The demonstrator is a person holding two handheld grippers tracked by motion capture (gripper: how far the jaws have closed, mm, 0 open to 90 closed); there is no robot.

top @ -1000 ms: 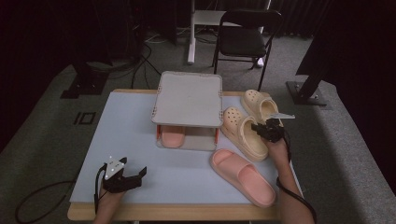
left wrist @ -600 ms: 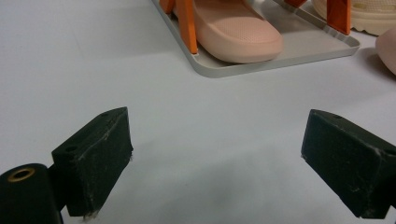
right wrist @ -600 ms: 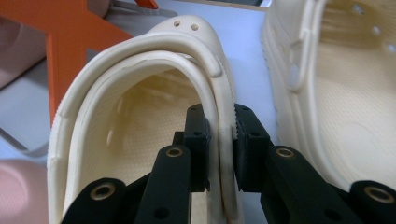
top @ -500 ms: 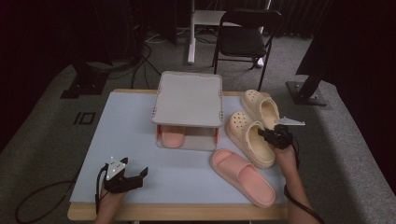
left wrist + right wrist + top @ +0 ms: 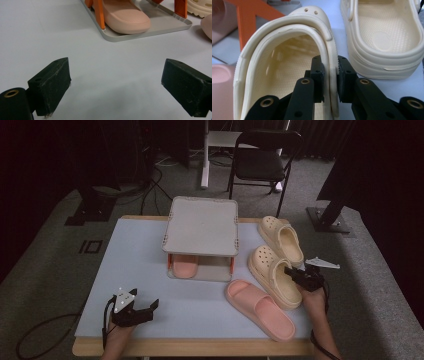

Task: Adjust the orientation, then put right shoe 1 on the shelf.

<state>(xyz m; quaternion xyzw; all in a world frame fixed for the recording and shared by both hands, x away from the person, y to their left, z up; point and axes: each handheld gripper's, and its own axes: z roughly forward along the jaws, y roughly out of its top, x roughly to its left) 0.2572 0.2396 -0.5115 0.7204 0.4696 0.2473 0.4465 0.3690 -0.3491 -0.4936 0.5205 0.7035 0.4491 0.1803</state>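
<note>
We see the right gripper (image 5: 295, 274) clamped on the side wall of the nearer cream clog (image 5: 272, 275), its two black jaws pinching the rim from inside and outside, as the right gripper view (image 5: 329, 72) shows plainly. The clog (image 5: 287, 62) sits at the right part of the pale blue table (image 5: 135, 250), just beside the second cream clog (image 5: 281, 240), which lies farther back toward the table's right edge. In the right gripper view that second clog (image 5: 384, 37) is close at the right.

A pink slide (image 5: 260, 309) lies in front of the held clog, near the table's front edge. A grey two-level rack (image 5: 202, 225) with orange posts stands mid-table; a second pink slide (image 5: 184, 266) rests on its lower tray.

The left gripper (image 5: 134, 310) rests at the front left, well apart from the shoes. Its jaws stand wide apart over bare table, nothing between them.
</note>
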